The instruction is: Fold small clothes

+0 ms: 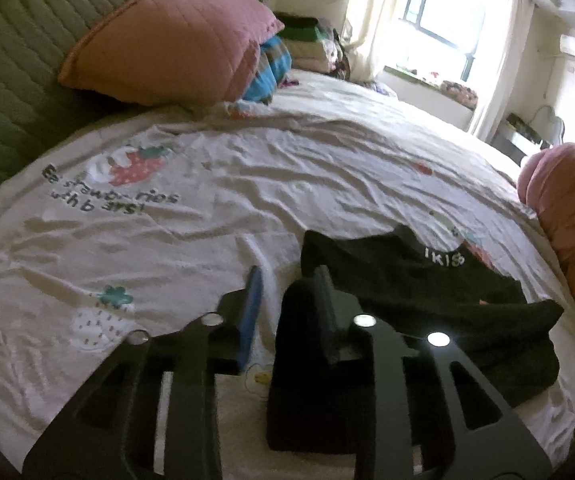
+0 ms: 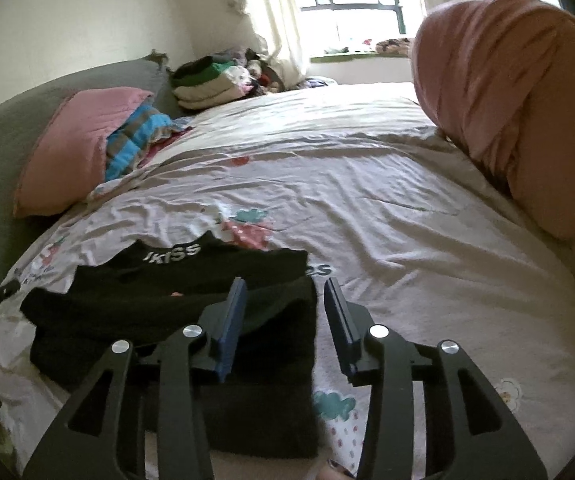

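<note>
A small black garment (image 1: pixel 427 300) with white lettering on its band lies partly folded on the white printed bedsheet (image 1: pixel 167 240). My left gripper (image 1: pixel 287 276) is open, its jaws astride the garment's left edge, just above it. In the right wrist view the same garment (image 2: pixel 147 312) lies at the lower left. My right gripper (image 2: pixel 283 288) is open over the garment's right edge, its left finger above the cloth and its right finger above the sheet (image 2: pixel 407 220). Neither gripper holds anything.
A pink quilted pillow (image 1: pixel 167 40) leans on the green headboard (image 1: pixel 15 72) at the back left. A stack of folded clothes (image 2: pixel 211 80) sits at the far corner near the window. A pink rolled blanket (image 2: pixel 519 112) lies along the right side.
</note>
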`<state>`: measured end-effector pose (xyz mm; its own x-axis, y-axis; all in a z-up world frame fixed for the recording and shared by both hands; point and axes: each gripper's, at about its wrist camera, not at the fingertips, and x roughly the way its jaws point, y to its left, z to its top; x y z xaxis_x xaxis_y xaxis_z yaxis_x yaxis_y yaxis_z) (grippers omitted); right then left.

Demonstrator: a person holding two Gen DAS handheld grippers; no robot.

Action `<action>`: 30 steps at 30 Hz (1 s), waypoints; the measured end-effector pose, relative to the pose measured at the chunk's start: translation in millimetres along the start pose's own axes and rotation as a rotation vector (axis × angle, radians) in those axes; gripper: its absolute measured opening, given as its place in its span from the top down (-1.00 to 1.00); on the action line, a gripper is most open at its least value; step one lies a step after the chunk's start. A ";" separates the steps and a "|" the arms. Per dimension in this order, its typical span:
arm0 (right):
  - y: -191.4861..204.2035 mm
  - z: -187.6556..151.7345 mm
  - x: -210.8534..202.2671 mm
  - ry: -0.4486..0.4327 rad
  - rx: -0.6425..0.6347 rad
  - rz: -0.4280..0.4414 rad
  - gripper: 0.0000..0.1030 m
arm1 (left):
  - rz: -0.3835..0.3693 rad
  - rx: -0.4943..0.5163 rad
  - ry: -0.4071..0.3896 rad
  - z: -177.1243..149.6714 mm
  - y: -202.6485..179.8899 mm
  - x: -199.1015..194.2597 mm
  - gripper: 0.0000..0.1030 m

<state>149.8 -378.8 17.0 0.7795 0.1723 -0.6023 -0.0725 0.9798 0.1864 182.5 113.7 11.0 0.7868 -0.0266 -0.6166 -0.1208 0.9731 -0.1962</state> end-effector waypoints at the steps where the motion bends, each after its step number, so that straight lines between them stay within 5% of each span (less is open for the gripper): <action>1: 4.0 -1.6 -2.6 -0.002 -0.012 0.005 0.25 | 0.000 0.008 -0.008 -0.1 -1.7 -3.2 0.55; 6: 26.5 -13.0 -8.2 0.034 -0.081 0.068 0.52 | -0.036 0.084 0.004 -10.8 -21.6 -13.0 0.54; 11: 46.3 -32.4 -2.2 0.104 -0.159 0.098 0.64 | -0.082 0.176 0.129 -34.3 -43.5 3.0 0.89; 16: 55.9 -50.4 13.9 0.186 -0.206 0.075 0.64 | -0.086 0.225 0.238 -61.7 -59.5 26.1 0.90; 21: 56.2 -63.1 46.8 0.286 -0.209 0.033 0.64 | -0.044 0.260 0.223 -70.8 -64.1 33.2 0.89; 30: 57.1 -50.6 74.1 0.263 -0.208 0.015 0.59 | -0.014 0.239 0.191 -52.2 -59.1 53.6 0.87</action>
<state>171.9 -305.0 -56.3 0.5917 0.1811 -0.7855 -0.2294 0.9720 0.0512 200.3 42.9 -50.3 0.6564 -0.0613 -0.7519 0.0534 0.9980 -0.0348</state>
